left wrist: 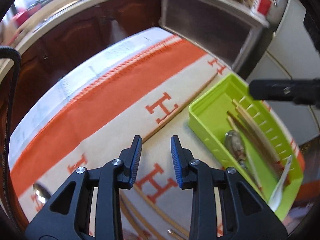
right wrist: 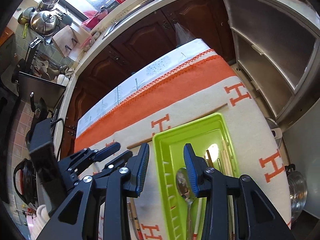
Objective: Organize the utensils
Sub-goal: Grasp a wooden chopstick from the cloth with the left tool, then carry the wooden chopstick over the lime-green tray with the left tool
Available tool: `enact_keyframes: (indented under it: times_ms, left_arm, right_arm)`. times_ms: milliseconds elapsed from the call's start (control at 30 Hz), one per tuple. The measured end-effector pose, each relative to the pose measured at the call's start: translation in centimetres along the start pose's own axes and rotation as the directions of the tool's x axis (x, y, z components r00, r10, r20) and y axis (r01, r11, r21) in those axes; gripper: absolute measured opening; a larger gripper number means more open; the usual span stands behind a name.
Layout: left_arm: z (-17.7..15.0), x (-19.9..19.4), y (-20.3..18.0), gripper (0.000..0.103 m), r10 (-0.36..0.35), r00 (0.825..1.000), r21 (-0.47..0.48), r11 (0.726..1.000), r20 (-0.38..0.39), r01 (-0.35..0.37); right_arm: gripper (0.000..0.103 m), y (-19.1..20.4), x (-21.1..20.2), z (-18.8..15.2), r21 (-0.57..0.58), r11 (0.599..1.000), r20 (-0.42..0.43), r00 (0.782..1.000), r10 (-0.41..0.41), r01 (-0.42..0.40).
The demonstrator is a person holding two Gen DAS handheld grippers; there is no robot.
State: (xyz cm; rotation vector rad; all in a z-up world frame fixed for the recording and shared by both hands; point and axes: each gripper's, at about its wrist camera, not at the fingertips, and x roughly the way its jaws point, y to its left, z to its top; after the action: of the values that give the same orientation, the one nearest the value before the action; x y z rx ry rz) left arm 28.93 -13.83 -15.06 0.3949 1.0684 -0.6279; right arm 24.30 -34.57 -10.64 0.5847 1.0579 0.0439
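Your left gripper (left wrist: 156, 144) hovers with fingers spread, holding nothing, above the orange-and-cream cloth (left wrist: 112, 100). Your right gripper (right wrist: 166, 152) is likewise spread and empty over the green tray (right wrist: 160, 142). Inside the tray lie a metal spoon (right wrist: 182, 182) and wooden chopsticks (right wrist: 226, 160). A single chopstick (left wrist: 200, 88) rests on the cloth just beside the tray; more, possibly chopsticks, blur beneath the left gripper.

Lime green tray (right wrist: 160, 140) sitting on the H-pattern cloth, metal spoon (right wrist: 182, 182) lying bowl-up inside, bunch of wooden chopsticks (right wrist: 227, 160) along its far side, one loose chopstick (right wrist: 217, 109) just past the tray's end
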Motion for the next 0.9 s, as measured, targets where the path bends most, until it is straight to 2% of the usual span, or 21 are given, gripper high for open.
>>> enact_keyframes:
  times_ms: [267, 400, 533, 600, 700, 800, 900]
  left_arm:
    - [1.2, 4.6, 0.7, 0.026, -0.02, 0.998, 0.09, 0.996, -0.066, 0.026]
    - [1.7, 5.2, 0.7, 0.025, -0.051, 0.997, 0.123, 0.991, -0.06, 0.059]
    - [1.8, 5.5, -0.1, 0.007, -0.071, 0.996, 0.159, 0.984, -0.059, 0.079]
    - [1.6, 5.5, -0.8, 0.005, -0.056, 0.997, 0.176, 0.982, -0.056, 0.065]
    - [1.2, 5.0, -0.7, 0.005, -0.051, 0.997, 0.116, 0.992, -0.06, 0.058]
    - [0.6, 4.1, 0.3, 0.004, -0.042, 0.997, -0.02, 0.999, -0.062, 0.041]
    - [-0.1, 2.3, 1.0, 0.004, -0.027, 0.999, -0.123, 0.992, -0.039, 0.022]
  right_arm:
    - [0.036, -3.0, 0.8, -0.8, 0.033, 0.999, -0.005, 1.0, -0.006, 0.006]
    - [0.036, -4.2, 0.9, -1.3, 0.048, 0.999, -0.01, 1.0, 0.001, 0.0]
    - [0.036, -5.2, 0.8, -1.9, 0.056, 0.998, -0.005, 1.0, -0.004, 0.004]
    - [0.035, -5.3, 0.8, -2.2, 0.069, 0.998, -0.004, 1.0, 0.002, -0.002]
    - [0.035, -5.8, 0.5, -2.6, 0.082, 0.997, 0.007, 1.0, 0.008, -0.009]
    - [0.034, -6.2, 0.0, -3.0, 0.095, 0.995, 0.02, 1.0, 0.018, -0.02]
    - [0.034, -6.6, -0.7, -3.7, 0.096, 0.995, 0.032, 0.999, 0.02, -0.023]
